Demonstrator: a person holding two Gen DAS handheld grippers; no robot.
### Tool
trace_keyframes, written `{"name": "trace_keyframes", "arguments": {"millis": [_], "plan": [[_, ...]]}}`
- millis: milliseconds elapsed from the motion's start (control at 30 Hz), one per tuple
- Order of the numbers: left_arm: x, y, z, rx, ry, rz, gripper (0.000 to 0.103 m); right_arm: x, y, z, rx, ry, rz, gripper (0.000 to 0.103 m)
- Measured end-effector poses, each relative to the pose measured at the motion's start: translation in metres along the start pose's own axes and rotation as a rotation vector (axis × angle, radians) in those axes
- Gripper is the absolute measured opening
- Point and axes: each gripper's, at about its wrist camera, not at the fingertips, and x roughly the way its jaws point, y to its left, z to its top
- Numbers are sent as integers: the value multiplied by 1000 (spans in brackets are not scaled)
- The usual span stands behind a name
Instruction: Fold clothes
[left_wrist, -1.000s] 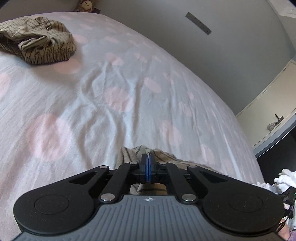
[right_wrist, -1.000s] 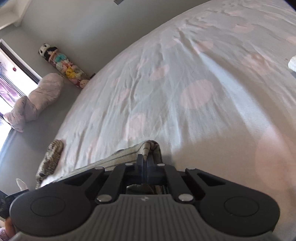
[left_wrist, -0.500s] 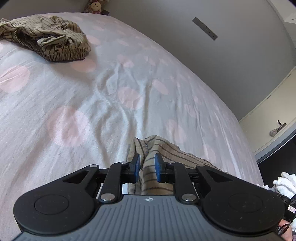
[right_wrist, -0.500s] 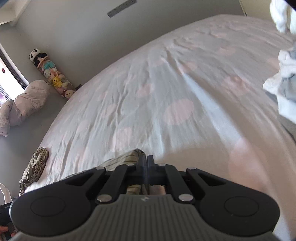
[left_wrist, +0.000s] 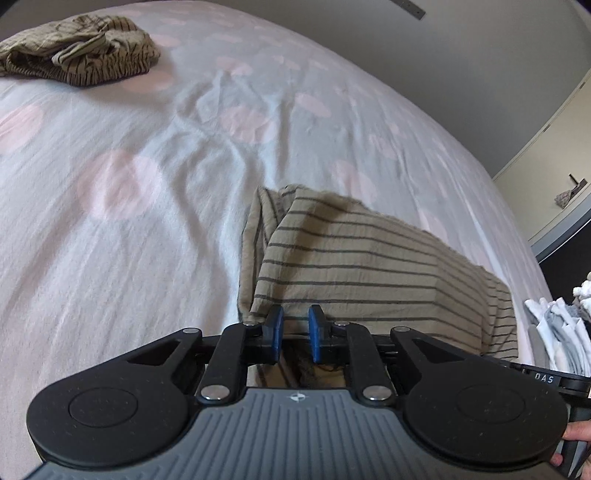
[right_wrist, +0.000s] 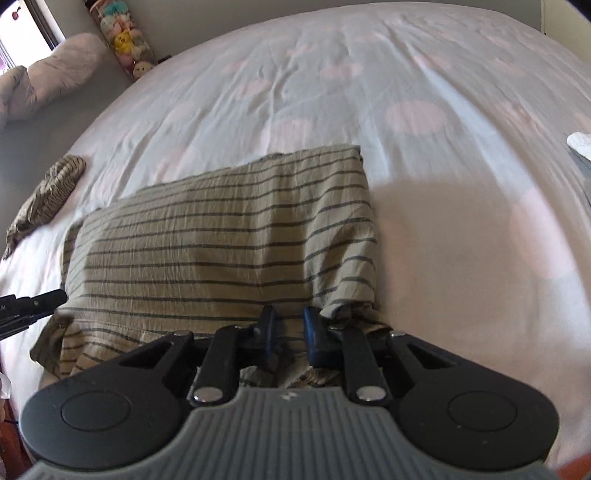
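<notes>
Striped beige garment (right_wrist: 229, 236) lying folded on the dotted bedsheet (right_wrist: 461, 221); left gripper (left_wrist: 294, 325) jaws slightly apart, clear of cloth; right gripper (right_wrist: 287, 325) jaws just opened, nothing pinched; second crumpled striped garment (left_wrist: 79, 55) well apart

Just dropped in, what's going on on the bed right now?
A person is folding clothes with a hand-held tool in each hand. Both the left tool and right tool have just opened, letting go of the striped garment now lying folded on the bed sheet. Another crumpled striped piece waits farther off.
</notes>
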Motion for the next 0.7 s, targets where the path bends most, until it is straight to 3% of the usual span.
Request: {"name": "trace_keyframes", "arguments": {"millis": [233, 300, 367, 433, 467, 567, 633, 700], "plan": [[-8, 5, -1, 4, 38, 46, 12, -6, 1, -3, -32, 39, 1, 19], [-12, 3, -2, 9, 43, 58, 12, -14, 4, -5, -48, 34, 11, 25], [-19, 2, -1, 4, 26, 56, 21, -25, 6, -10, -68, -10, 25, 35], [-28, -2, -1, 19, -11, 61, 31, -43, 10, -15, -95, -100, 47, 37], [-32, -5, 0, 32, -36, 65, 40, -50, 10, -16, -100, -136, 68, 42], [-38, -15, 8, 60, -105, 63, 54, -64, 9, -8, -110, -213, 102, 58], [-34, -18, 15, 55, -125, 72, 62, -71, 7, 1, -145, -262, 70, 63], [-26, -16, 22, 24, -113, 77, 64, -70, 1, 14, -147, -291, 33, 75]]}}
